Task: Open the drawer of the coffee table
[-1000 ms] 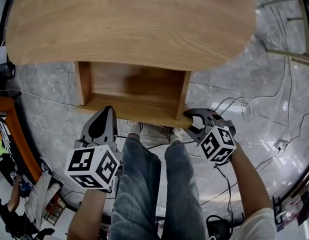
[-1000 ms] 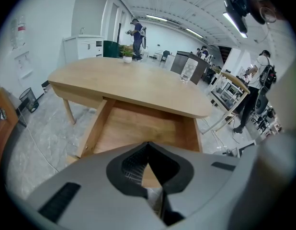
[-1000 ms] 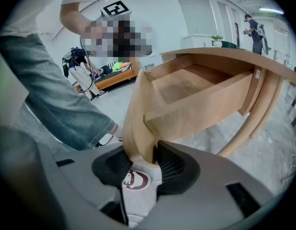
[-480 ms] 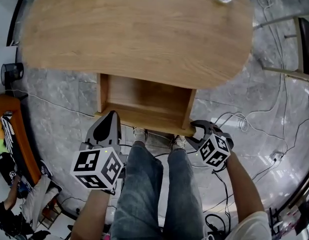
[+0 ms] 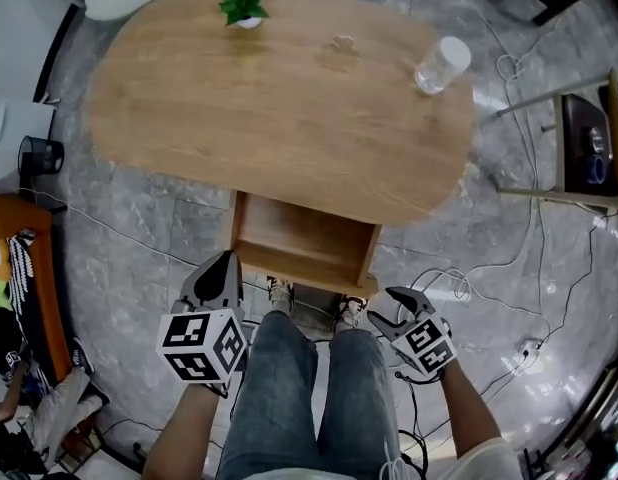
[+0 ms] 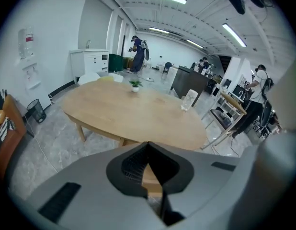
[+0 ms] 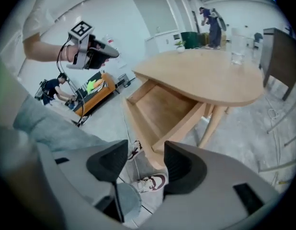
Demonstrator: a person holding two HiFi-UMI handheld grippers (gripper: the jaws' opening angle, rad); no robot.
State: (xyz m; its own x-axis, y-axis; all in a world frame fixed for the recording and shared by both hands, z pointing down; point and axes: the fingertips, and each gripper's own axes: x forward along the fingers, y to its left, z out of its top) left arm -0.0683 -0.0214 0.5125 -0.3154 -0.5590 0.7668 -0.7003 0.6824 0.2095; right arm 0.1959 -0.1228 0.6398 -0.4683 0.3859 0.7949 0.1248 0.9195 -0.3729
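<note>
The oval wooden coffee table [image 5: 279,98] stands on the grey marble floor. Its drawer [image 5: 304,243] is pulled out toward me, and its inside looks bare. My left gripper [image 5: 217,273] hangs just short of the drawer's front left corner, fingertips shut together on nothing [image 6: 148,145]. My right gripper [image 5: 387,308] floats off the drawer's front right corner, apart from the wood. Its jaws are opening and hold nothing [image 7: 145,152]. The right gripper view looks along the drawer's [image 7: 160,107] side and catches the left gripper [image 7: 102,51] in the air.
A small potted plant [image 5: 245,8] and a clear cup [image 5: 441,63] stand on the tabletop. My jeans-clad legs [image 5: 289,388] and shoes [image 5: 279,290] are below the drawer. Cables [image 5: 489,268] trail on the floor at right, beside a metal-framed stool [image 5: 589,148]. A black bin [image 5: 39,155] stands left.
The right gripper has let go of the drawer's front right corner, with its jaws wider. Both grippers have lifted away from the drawer. The view has pulled back to show the whole table.
</note>
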